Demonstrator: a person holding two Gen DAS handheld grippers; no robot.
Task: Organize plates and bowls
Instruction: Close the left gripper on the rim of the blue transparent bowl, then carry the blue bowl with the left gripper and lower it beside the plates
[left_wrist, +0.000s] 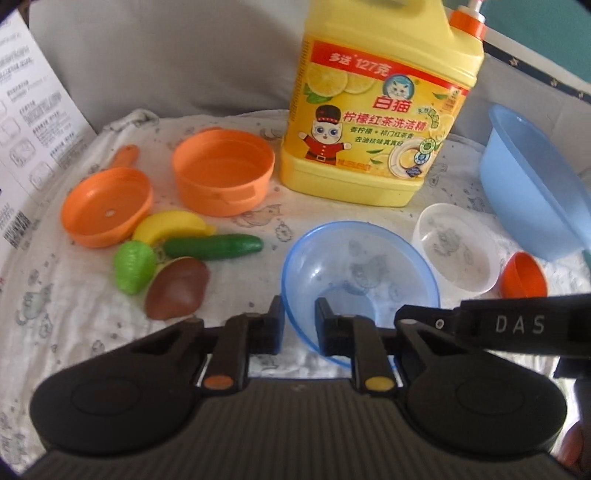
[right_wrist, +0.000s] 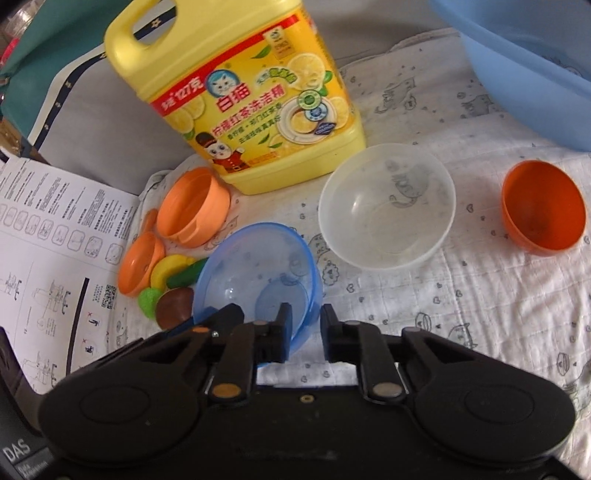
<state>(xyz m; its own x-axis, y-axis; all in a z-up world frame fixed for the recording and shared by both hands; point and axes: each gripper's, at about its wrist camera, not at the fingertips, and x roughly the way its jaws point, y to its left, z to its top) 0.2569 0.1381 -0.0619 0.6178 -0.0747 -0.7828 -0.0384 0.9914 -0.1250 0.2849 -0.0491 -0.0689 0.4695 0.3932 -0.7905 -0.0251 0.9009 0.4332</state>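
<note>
The left gripper is standing with its two fingers close together, and the left rim of the blue bowl is passing between them: one finger is staying outside the wall, the other inside the bowl. The right gripper is doing the same on the opposite rim of this bowl, with its jaws closed on the thin edge. So both grippers are holding one bowl, each on its own side. The bowl is transparent and is sitting upright on the white printed cloth, at the near edge of it.

Just behind the blue bowl and to its right, the clear bowl is standing upright, near but not touching. Further right, the small orange bowl is lying tilted, with its opening turned toward the cameras. Behind these two, the large light-blue basin is leaning at the far right.

The yellow detergent bottle is standing behind the bowls, upright. To the left of it, the orange toy pot and the orange toy pan are sitting side by side. In front of them a group of toy food is lying together: a banana, a cucumber, a green piece and a brown piece. The brown piece is lying just beside the blue bowl. A printed instruction sheet is lying at the far left edge.
</note>
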